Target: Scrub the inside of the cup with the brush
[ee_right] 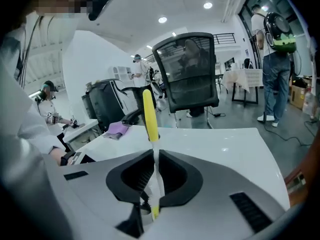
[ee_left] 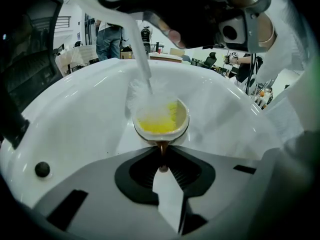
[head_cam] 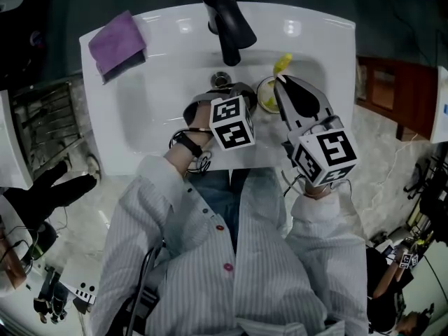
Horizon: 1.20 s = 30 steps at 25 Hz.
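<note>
**One cup, one brush: scrub in progress**

At the far left of the white ceramic sink (head_cam: pixel 157 21) lies one folded purple cloth (head_cam: pixel 117 42), unused. One black faucet (head_cam: pixel 227 21) stands at the back. The left gripper (ee_left: pixel 161 156) is pinched narrow on a brownish tab at the near edge of the single round cup with a yellow inside (ee_left: pixel 174 120), holding it over the basin. The one brush with a clear shaft and yellow handle (ee_left: pixel 142 69) has its white bristles down in the cup. The right gripper (ee_right: pixel 152 184) is clamped on its shaft. The scrubbing step appears under way. The next move likely calls for turning the bristles round the wall while the two grippers hold steady.
</note>
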{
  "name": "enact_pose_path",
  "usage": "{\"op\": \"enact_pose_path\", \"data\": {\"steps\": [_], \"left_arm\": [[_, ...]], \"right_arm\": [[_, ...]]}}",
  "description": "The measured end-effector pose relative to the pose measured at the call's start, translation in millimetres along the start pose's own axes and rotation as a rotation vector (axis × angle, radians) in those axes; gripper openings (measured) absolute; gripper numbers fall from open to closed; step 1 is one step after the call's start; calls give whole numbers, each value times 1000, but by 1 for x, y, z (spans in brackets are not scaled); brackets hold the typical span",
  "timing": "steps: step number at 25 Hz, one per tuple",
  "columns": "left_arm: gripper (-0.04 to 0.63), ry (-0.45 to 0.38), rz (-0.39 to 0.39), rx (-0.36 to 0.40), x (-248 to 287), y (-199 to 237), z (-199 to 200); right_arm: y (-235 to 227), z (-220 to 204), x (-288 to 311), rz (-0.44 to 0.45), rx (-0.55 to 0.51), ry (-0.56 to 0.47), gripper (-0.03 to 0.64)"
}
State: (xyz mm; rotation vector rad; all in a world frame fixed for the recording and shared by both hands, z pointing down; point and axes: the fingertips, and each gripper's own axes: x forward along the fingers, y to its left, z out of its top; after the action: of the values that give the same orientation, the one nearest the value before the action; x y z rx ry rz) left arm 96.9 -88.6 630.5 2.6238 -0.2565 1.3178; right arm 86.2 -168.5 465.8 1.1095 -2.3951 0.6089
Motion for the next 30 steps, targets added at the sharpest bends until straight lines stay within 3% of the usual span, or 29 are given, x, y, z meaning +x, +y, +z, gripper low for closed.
{"op": "enact_pose_path", "data": {"steps": [10,20,30], "left_arm": [[69,-2,3,4,-1,-1,2],[69,5,9,0,-1,0,1],[69,19,12,-1,1,0,-1]], "right_arm": [[-44,8,17,-52,25,-17,52],[-78,-12,-36,-95,112,-14,52],[-64,-51,-81,-62,384,-21,52]]}}
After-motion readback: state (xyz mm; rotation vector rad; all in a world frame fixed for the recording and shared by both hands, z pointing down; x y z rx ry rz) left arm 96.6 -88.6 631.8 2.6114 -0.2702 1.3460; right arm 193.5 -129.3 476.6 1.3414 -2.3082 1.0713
